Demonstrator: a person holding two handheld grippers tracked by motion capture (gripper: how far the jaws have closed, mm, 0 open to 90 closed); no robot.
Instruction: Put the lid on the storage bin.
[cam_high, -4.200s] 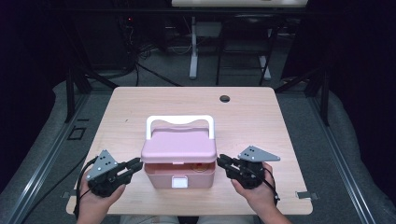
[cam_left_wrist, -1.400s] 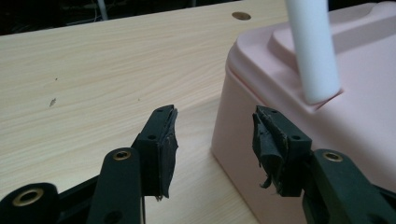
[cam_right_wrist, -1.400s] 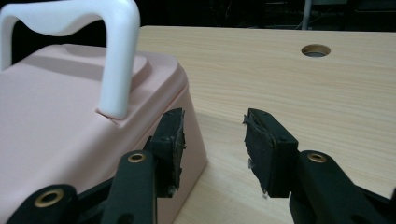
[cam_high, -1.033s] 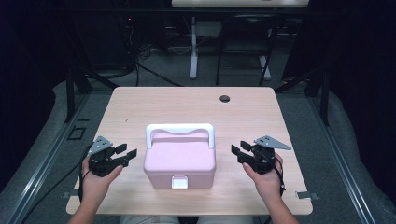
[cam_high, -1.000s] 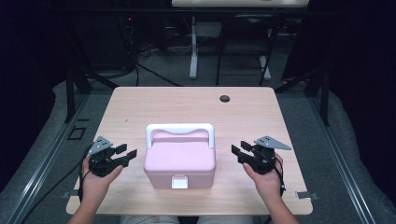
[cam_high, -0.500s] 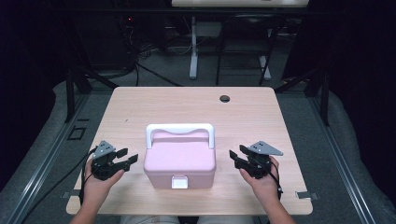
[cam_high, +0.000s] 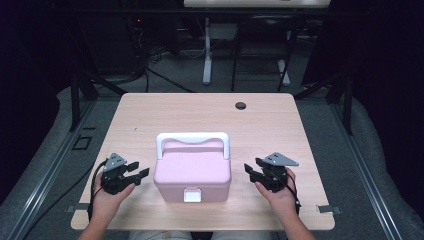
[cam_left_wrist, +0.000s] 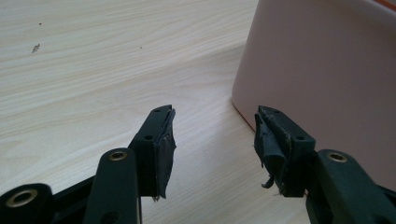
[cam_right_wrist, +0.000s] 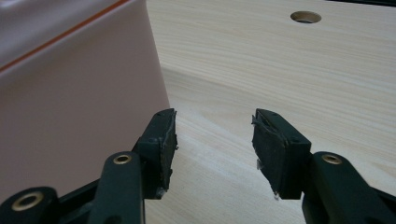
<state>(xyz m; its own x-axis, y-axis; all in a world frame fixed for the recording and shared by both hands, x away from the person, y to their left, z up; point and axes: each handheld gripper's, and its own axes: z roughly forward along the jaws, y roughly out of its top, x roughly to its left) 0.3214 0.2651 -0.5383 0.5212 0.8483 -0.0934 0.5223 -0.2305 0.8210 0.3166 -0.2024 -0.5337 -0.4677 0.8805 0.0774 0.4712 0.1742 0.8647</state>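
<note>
— Where is the box at this moment?

— The pink lidded box (cam_high: 192, 170) stands on the wooden table (cam_high: 280, 125), near the front edge and about in the middle between the left and right edges. Its lid is down, and the white handle (cam_high: 193, 139) lies flat over the back of the lid. The small white latch (cam_high: 192, 195) faces me.

— And your two grippers?

— My left gripper (cam_high: 131, 174) is low over the table, just beside the left wall of the box, not touching it. Its jaws stand apart, with nothing between them. My right gripper (cam_high: 254, 172) is near the right wall, also apart from it. Its jaws have just been opening, and between them is only bare table.

— Anything else on the table?

— A round cable hole (cam_high: 240, 105) near the far edge.
</note>
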